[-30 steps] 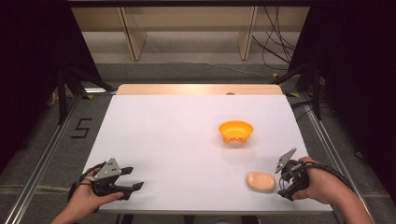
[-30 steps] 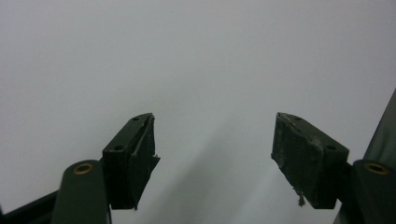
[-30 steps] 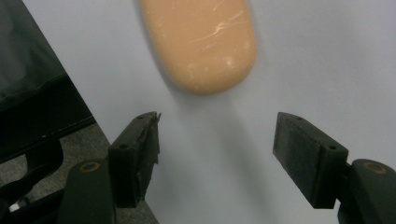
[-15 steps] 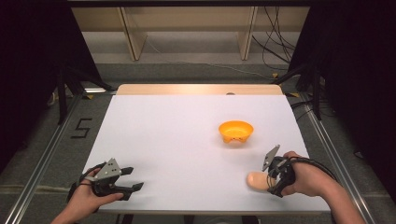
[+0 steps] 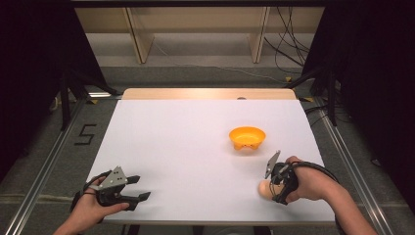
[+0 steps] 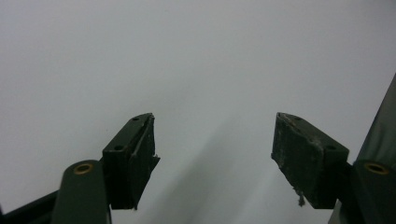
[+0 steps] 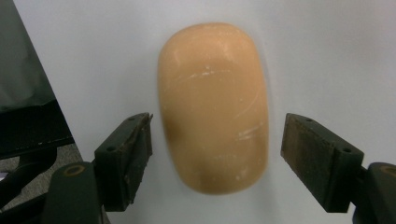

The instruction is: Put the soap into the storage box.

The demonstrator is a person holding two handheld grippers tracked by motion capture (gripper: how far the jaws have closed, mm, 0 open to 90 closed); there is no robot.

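A peach-coloured oval lump (image 7: pixel 215 107) lies on the white table (image 5: pixel 186 147) near its front right edge. My right gripper (image 7: pixel 219 123) straddles it from above; its jaws have just been opening and stand wide, with a gap between each pad and the lump. In the high view the hand and right gripper (image 5: pixel 273 185) cover most of the lump (image 5: pixel 263 189). An orange bowl (image 5: pixel 247 137) stands a little farther back. At the front left, my left gripper (image 5: pixel 141 187) rests open, and the left gripper (image 6: pixel 215 135) has bare table between its jaws.
The table's front edge runs just below both hands. Metal rails flank the table left and right, and wooden shelving with cables stands behind its far edge. The table's middle and left half offer free room.
My right hand has moved left across the table, from beside the peach lump to over it, and its jaws have spread wider. The left hand has stayed put.
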